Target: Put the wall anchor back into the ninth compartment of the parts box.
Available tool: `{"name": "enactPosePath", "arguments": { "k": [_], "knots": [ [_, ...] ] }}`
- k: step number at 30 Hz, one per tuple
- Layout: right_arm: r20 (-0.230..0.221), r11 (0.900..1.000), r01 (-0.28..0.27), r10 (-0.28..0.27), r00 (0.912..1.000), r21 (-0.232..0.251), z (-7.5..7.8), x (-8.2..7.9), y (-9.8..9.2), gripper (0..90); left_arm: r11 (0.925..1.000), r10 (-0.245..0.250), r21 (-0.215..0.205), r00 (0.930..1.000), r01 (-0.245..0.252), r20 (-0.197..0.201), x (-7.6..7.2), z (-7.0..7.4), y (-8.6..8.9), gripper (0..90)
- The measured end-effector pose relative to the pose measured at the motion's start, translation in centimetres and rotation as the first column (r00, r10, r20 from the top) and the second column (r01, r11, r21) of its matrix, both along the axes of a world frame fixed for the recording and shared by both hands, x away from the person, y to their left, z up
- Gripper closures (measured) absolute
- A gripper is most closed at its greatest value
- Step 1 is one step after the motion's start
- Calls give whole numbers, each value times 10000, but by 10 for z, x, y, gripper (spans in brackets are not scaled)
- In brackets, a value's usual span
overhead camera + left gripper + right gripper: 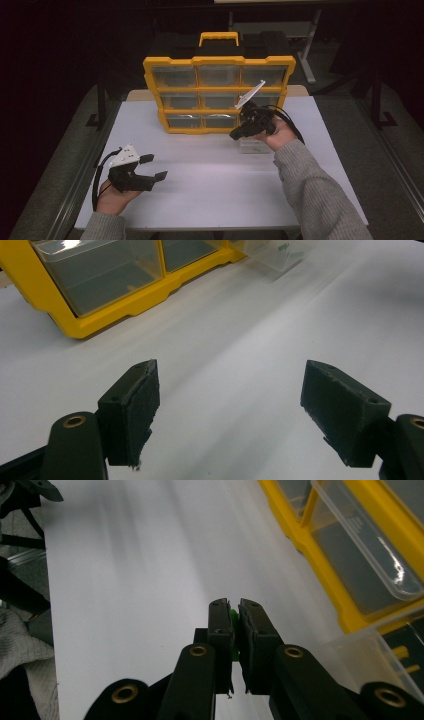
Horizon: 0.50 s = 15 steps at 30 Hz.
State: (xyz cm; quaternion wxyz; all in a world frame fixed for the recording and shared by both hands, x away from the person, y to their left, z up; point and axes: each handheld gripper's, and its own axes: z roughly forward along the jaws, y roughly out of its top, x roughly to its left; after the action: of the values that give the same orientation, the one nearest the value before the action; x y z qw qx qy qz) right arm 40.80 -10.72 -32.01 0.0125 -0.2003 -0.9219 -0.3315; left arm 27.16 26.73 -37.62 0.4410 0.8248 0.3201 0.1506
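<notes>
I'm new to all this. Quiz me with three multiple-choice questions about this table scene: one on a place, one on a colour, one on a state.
1. Where does the pulled-out clear drawer sit?
A. on the table, under the right gripper
B. beside the left gripper
C. on top of the organizer

2. What colour is the small piece in the right gripper?
A. red
B. green
C. blue

3. How do the left gripper jaws stand?
A. wide apart, nothing between
B. shut on a drawer
C. shut tight

Answers: 1 A, the high view shows it there. 2 B, a green piece peeks between the jaws. 3 A, only table shows between them.
</notes>
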Motion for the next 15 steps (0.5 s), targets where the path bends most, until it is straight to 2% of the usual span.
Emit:
{"name": "enactPosePath", "arguments": {
  "k": [7,10,12,15],
  "knots": [
    [17,9994,328,-328,9995,-63,2,4,-11,831,10000,-16,13,10000,16,2,0,0,0,232],
    [-102,9970,751,-753,9971,-203,-1,8,-20,830,10000,-5,13,10000,5,-11,0,0,0,232],
    [-75,9968,773,-775,9970,-182,-1,9,-22,830,10000,-3,27,10000,3,-17,0,0,0,232],
    [-153,9936,1109,-1112,9937,-196,-1,11,-31,830,10000,-14,20,10000,15,-23,0,0,0,231]
  ]
}}
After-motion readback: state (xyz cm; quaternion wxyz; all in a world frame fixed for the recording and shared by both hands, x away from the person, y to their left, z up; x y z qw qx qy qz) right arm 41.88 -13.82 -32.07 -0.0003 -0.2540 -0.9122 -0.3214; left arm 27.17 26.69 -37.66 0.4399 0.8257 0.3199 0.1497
